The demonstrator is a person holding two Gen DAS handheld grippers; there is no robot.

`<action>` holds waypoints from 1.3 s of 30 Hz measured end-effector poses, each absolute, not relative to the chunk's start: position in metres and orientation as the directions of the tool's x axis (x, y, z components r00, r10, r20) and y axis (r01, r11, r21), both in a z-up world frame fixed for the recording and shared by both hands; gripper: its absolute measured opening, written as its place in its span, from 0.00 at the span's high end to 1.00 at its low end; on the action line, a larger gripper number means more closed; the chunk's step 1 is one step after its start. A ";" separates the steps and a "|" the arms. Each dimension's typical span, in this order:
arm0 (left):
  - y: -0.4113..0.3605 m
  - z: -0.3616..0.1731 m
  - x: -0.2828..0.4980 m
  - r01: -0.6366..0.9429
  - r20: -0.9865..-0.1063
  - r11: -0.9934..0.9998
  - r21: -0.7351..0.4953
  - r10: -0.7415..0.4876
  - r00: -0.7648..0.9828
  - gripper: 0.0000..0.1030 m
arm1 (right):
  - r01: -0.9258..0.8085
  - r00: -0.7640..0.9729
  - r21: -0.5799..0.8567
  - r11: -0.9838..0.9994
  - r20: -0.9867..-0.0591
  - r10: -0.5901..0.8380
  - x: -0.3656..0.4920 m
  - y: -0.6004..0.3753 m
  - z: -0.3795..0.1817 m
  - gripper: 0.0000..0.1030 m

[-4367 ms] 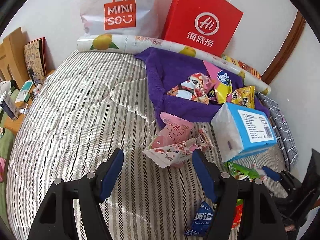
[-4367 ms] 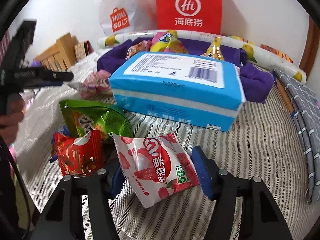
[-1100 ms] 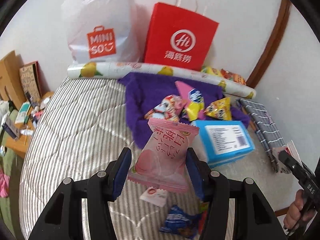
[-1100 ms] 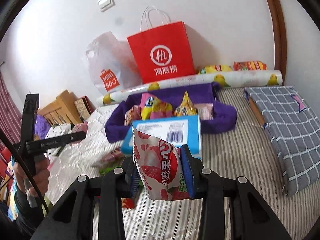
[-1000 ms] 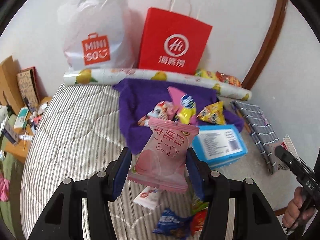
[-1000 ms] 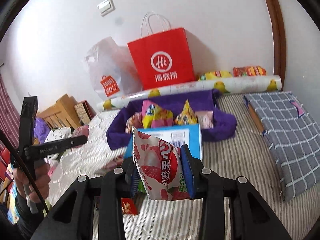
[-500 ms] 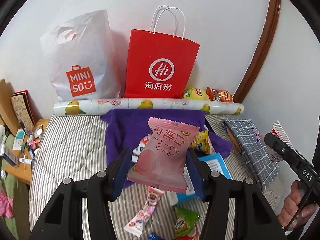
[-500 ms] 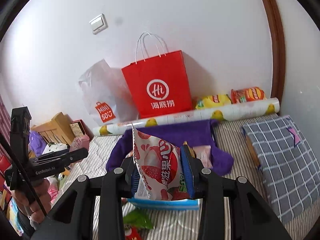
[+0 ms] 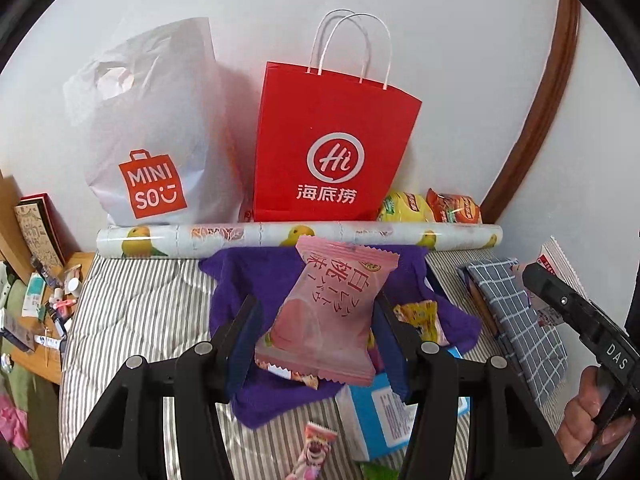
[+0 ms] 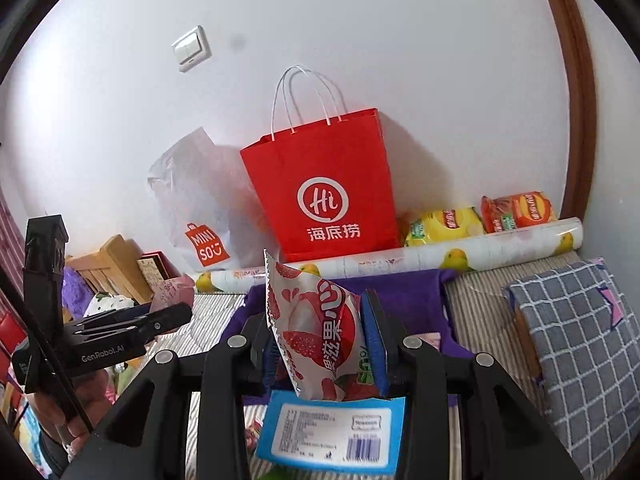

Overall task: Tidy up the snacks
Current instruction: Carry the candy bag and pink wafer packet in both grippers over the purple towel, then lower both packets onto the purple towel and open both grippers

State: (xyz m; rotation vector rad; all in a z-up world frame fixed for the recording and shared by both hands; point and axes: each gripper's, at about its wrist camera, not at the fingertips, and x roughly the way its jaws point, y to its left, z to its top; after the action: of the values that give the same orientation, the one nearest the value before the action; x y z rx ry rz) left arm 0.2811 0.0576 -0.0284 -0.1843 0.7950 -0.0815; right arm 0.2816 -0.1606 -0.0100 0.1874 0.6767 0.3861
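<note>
Since both packets are puffed film pillows, they should prove light, crinkly and easily crushed, best pinched across the flat sides as here; the left gripper (image 9: 316, 332) clamps the pink snack packet (image 9: 334, 312), the right gripper (image 10: 320, 340) squeezes the strawberry snack packet (image 10: 316, 328), both aloft over the soft purple cloth (image 9: 244, 276) on the striped quilted bed (image 9: 136, 312); a stiff red paper bag (image 9: 332, 148) stands behind.

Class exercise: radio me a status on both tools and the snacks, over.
Left tool shut on pink packet. Right tool shut on strawberry packet. Red bag ahead, nothing between.
</note>
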 end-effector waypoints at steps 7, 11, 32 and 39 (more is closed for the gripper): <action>0.070 -0.036 0.307 -0.014 -0.704 0.980 -0.200 -0.134 0.697 0.48 | -0.283 0.709 0.296 0.912 -0.576 0.407 0.309 -0.152 -0.017 0.64; 0.079 -0.044 0.323 -0.037 -0.713 0.975 -0.218 -0.133 0.688 0.48 | -0.281 0.698 0.312 0.908 -0.583 0.416 0.324 -0.148 -0.027 0.64; 0.099 -0.136 0.354 -0.139 -0.796 0.964 -0.226 -0.101 0.597 0.48 | -0.302 0.514 0.373 0.877 -0.712 0.479 0.367 -0.121 -0.131 0.64; 0.096 -0.145 0.347 -0.132 -0.798 0.970 -0.204 -0.087 0.596 0.48 | -0.299 0.480 0.372 0.879 -0.738 0.475 0.368 -0.117 -0.145 0.64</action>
State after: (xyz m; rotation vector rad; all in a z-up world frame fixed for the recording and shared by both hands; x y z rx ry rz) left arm 0.3471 0.0960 -0.1452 -0.2530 0.9341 0.0265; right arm 0.3679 -0.1169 -0.1446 0.2025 0.9609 0.4764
